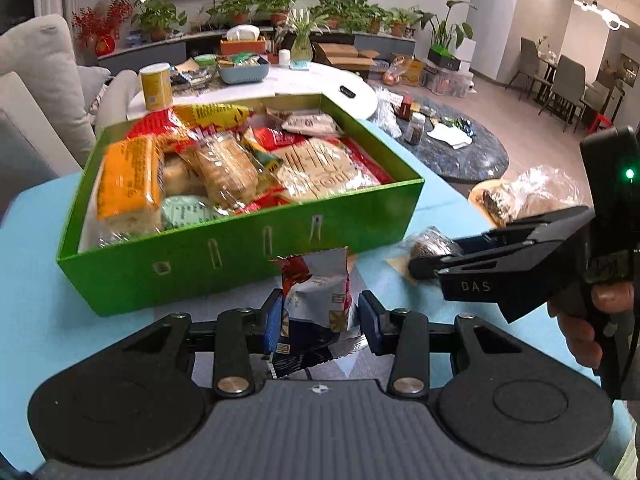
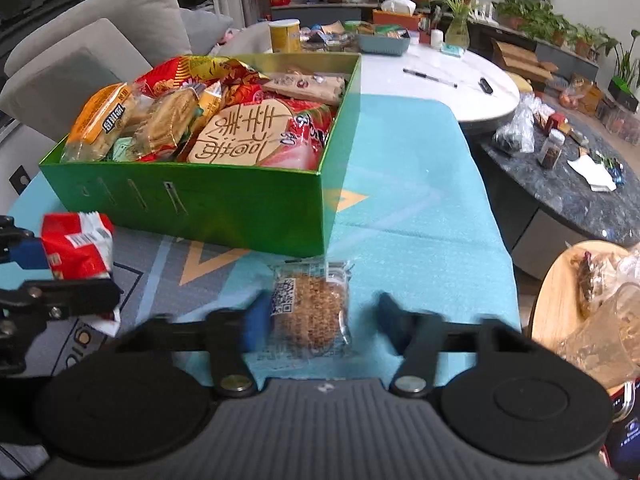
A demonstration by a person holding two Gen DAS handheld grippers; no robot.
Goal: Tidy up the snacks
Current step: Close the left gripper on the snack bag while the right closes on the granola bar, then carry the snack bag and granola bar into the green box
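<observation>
Green box [image 1: 224,256] upper left | left claw [image 1: 316,316] grips red-white packet [image 1: 316,292]: lift clear of wall | right claw [image 2: 320,316] open astride cracker pack [image 2: 310,312]: close squarely

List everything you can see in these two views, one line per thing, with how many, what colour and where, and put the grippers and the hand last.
box: one, green, on the blue mat, packed with wrapped snacks
snack packet: one, red, white and blue, clamped in the left gripper, near the box's front wall
round cake: one, brown in clear wrap, on the mat between the right gripper's fingers
mat: one, light blue, covering the near table
canister: one, yellow, behind the box
tray: one, blue, on the white table
potted plants: many, green, along the far shelf
left gripper: one, black, shut on the packet
right gripper: one, black, open around the cake
hand: one, holding the right gripper's handle
</observation>
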